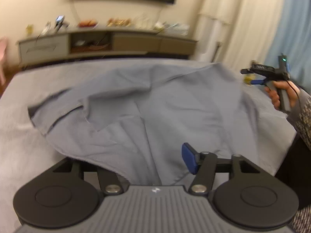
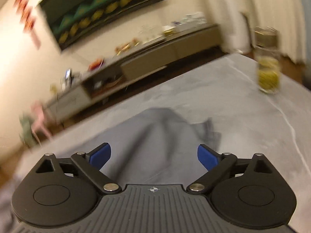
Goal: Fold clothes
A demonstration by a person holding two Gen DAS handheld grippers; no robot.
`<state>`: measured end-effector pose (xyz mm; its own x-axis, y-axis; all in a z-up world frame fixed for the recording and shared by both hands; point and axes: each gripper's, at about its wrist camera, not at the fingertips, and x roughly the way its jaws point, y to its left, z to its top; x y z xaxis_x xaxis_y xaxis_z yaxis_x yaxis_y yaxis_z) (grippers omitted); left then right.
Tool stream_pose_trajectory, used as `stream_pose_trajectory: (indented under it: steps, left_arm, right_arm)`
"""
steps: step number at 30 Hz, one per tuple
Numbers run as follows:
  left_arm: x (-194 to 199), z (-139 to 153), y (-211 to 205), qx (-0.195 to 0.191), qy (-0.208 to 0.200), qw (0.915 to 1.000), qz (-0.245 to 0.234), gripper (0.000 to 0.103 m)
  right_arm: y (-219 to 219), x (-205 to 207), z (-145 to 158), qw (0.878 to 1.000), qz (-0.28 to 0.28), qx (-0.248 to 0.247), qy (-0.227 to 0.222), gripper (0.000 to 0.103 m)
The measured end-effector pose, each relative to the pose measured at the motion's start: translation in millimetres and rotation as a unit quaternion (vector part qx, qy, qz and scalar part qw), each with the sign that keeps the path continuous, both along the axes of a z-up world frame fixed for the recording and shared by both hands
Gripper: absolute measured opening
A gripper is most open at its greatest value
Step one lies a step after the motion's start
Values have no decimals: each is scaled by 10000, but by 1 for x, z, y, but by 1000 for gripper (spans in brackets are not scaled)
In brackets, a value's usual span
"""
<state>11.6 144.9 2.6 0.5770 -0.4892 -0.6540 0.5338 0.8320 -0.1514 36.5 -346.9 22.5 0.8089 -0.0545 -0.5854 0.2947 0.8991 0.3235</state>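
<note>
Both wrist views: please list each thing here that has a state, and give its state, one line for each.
grey garment: spread on the bed, rumpled, not yet folded, one part draped over the left gripper's left finger.
left gripper: cloth between the fingers; whether it is pinched cannot be told.
right gripper: open wide, empty, held above the garment.
glass jar: upright on the bed, partly filled with something yellow.
</note>
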Motion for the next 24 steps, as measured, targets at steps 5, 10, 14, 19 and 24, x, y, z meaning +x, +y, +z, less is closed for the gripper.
stream_pose_trajectory:
  steps: [5,10,14,19,24]
  left_arm:
    - [41,26,17,333,-629,9885,1331,3]
    - [24,107,88,-1656,-1872,9456,2085,3]
    - [2,74,63,-189,-1065,9926,556,6]
    - [-19,41,71,833,-741,9913,695,41]
    - [7,54,87,120,-471,9883,1445,62]
  right_arm:
    - [17,26,-31,9976,89,-212,658,70]
    - [14,25,-18,9982,29,-491,341,5]
    - [3,15,-9,9985,98,-471,272,7]
    - [-2,38,-28,9947,371,-661,700,102]
    - [1,65,-55,9894,797,-630,1035,52]
